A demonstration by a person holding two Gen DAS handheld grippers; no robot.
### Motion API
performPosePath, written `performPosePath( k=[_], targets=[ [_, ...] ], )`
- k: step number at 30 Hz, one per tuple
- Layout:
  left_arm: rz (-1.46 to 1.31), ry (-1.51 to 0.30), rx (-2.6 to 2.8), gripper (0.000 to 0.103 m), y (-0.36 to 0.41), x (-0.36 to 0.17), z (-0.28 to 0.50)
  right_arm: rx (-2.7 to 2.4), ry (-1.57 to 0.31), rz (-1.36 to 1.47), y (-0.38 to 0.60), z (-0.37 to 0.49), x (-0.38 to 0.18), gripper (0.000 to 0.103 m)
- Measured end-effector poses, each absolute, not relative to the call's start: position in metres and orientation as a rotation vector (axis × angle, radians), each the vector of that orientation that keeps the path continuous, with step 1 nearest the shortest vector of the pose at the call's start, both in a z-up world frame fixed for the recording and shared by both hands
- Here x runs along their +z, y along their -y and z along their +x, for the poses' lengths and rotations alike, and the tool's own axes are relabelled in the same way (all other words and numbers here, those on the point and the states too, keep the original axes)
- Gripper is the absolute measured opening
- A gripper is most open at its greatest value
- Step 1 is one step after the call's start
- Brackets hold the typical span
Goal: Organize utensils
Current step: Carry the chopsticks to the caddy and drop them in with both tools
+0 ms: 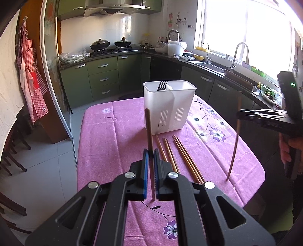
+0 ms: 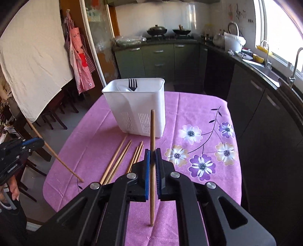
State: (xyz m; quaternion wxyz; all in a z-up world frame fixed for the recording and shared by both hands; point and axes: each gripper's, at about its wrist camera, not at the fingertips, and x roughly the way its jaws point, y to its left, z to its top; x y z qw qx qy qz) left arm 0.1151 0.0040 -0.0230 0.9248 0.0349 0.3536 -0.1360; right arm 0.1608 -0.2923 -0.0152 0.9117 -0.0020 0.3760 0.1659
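- A kitchen with green drawer-fronted base cabinets (image 1: 103, 79) under a dark stone countertop (image 1: 206, 62) that turns the corner.
- A white-tiled back wall (image 1: 106, 28) with a steel extractor hood (image 1: 113, 8) above two lidded black woks (image 1: 100, 45).
- A wide window (image 1: 246, 32) pours in strong daylight over a curved steel tap (image 1: 239, 54).
- A pale grey tiled floor (image 1: 47, 166).
- Red checked aprons (image 1: 32, 81) hang beside a wooden door frame (image 1: 53, 106).
- Dark wooden chairs (image 2: 55, 115) under a hanging white cloth (image 2: 36, 56).

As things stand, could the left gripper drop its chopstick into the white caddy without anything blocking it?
Probably yes. The left gripper is shut on a chopstick, and the white caddy stands just ahead with its top open. Only a black fork sits inside, toward the back. The loose chopsticks lie flat on the tablecloth, below that path.
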Motion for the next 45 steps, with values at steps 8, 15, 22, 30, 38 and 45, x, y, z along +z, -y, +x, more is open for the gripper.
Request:
performPosePath(
  k=[8,15,22,30,38,45],
  targets=[
    [0.079,-0.716,-0.284,0.005,-0.001,-0.021,0.109,0.346,-0.698,0.013,0.309,0.106,-0.004,0.006],
    [0.086,-0.694,-0.282,0.005,0.003,-0.013,0.107,0.352,-0.697,0.027,0.317,0.1,-0.007,0.006],
    [0.079,-0.657,-0.32,0.005,0.01,0.02,0.119,0.349,-0.697,0.033,0.321,0.099,-0.008,0.006],
    [0.04,-0.513,-0.356,0.005,0.032,0.096,0.17,0.346,-0.696,0.045,0.327,0.099,-0.01,0.007],
    [0.058,-0.414,-0.291,0.005,0.064,0.128,0.233,0.346,-0.697,0.065,0.337,0.096,-0.011,0.007],
    [0.079,-0.541,-0.245,0.005,0.08,0.085,0.281,0.354,-0.706,0.079,0.34,0.1,-0.011,0.007]
  ],
)
